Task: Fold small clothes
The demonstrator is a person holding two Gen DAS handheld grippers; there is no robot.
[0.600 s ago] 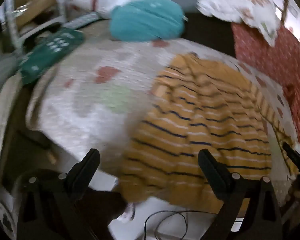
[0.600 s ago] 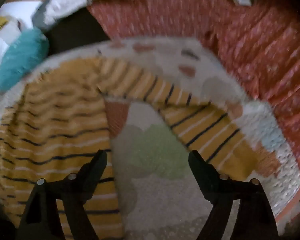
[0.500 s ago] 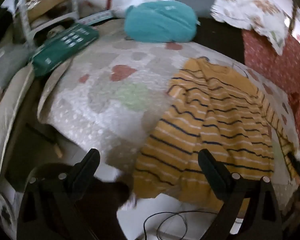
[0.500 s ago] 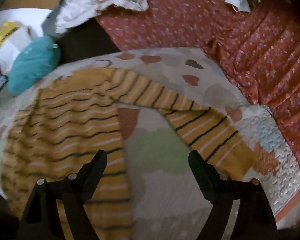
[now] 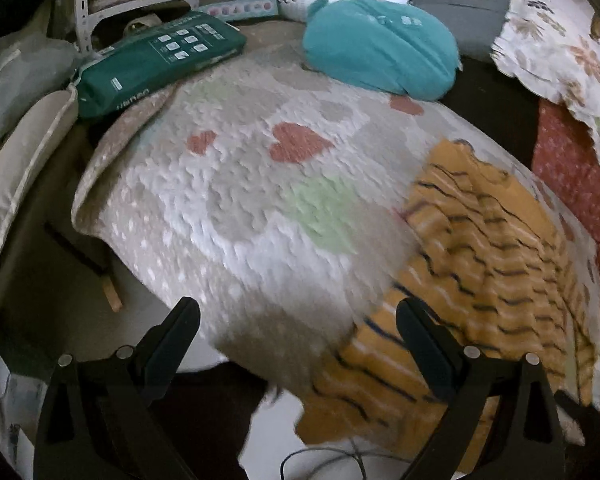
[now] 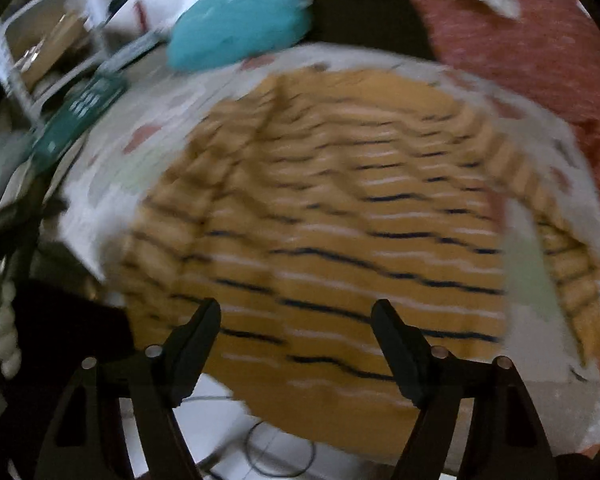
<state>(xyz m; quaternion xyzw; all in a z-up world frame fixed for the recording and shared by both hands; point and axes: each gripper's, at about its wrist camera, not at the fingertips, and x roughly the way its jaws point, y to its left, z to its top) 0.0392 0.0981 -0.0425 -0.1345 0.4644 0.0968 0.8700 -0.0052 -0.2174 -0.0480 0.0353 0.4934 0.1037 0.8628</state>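
Both views have swung left since earlier; each hand-held gripper, left [image 5: 298,322] and right [image 6: 296,316], hangs released. Soft, light, floppy striped sweater [image 6: 340,232] lies flat on the quilt [image 5: 240,200]; pinch hem corners.

Sweater [image 6: 340,232] on quilt [image 5: 240,200], cushion [image 5: 380,48] behind it.

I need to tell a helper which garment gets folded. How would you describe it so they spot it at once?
Find the pale quilted blanket printed with hearts. The striped sweater lies spread flat on it, near the edge closest to the camera, with one sleeve out to the side. It is mustard yellow with thin dark and white stripes, unlike the plain teal bundle beyond it.
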